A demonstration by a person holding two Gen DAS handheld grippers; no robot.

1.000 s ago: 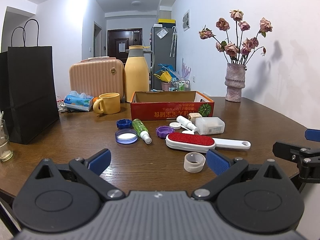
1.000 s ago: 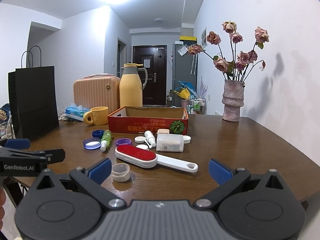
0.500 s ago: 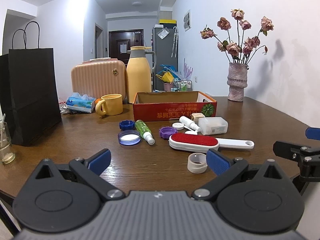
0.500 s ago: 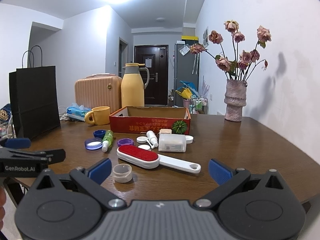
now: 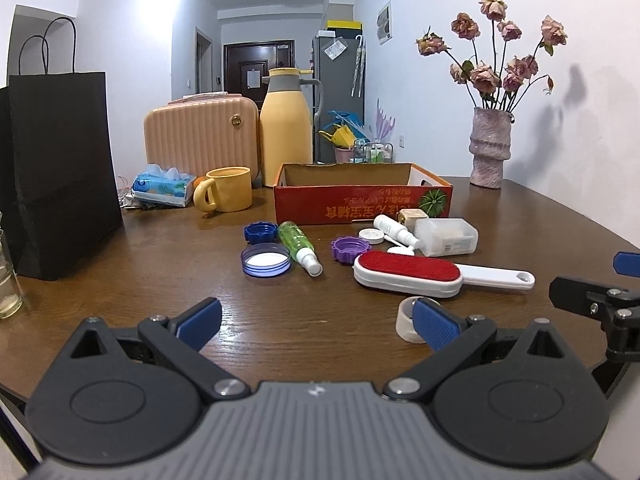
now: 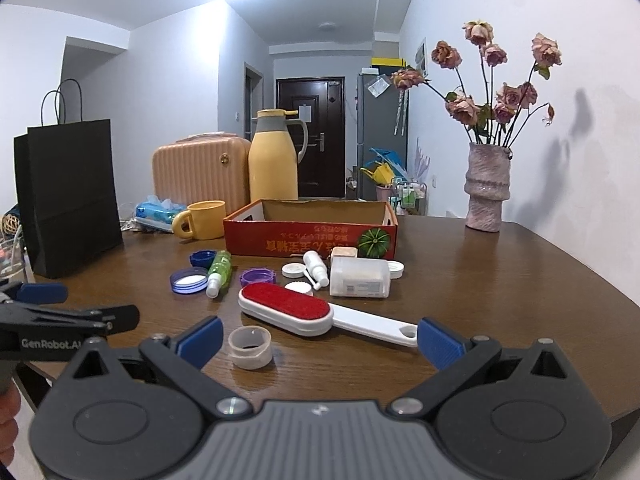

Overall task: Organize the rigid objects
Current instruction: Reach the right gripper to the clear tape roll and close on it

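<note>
Small items lie on the brown table (image 5: 160, 264) before an open red cardboard box (image 5: 362, 200) (image 6: 310, 232): a red lint brush with a white handle (image 5: 412, 274) (image 6: 292, 308), a clear tape ring (image 5: 406, 318) (image 6: 250, 346), a green spray bottle (image 5: 298, 246) (image 6: 220, 270), a clear plastic case (image 5: 446, 236) (image 6: 360, 280), a white bottle (image 5: 394, 230), and blue (image 5: 266, 259) and purple (image 5: 350, 249) lids. My left gripper (image 5: 316, 322) is open and empty near the front edge. My right gripper (image 6: 318, 338) is open and empty, its right finger (image 6: 440, 342) by the brush handle's end.
A black paper bag (image 5: 60, 176) stands at the left. A yellow mug (image 5: 226, 194), tissue pack (image 5: 162, 188), peach case (image 5: 200, 140) and yellow jug (image 5: 286, 128) stand behind. A vase of dried roses (image 5: 490, 148) is at the back right. A glass (image 5: 8, 280) is at far left.
Both grippers have moved forward over the table toward the items and stay open. The tape ring and brush now sit closer to the fingers.
</note>
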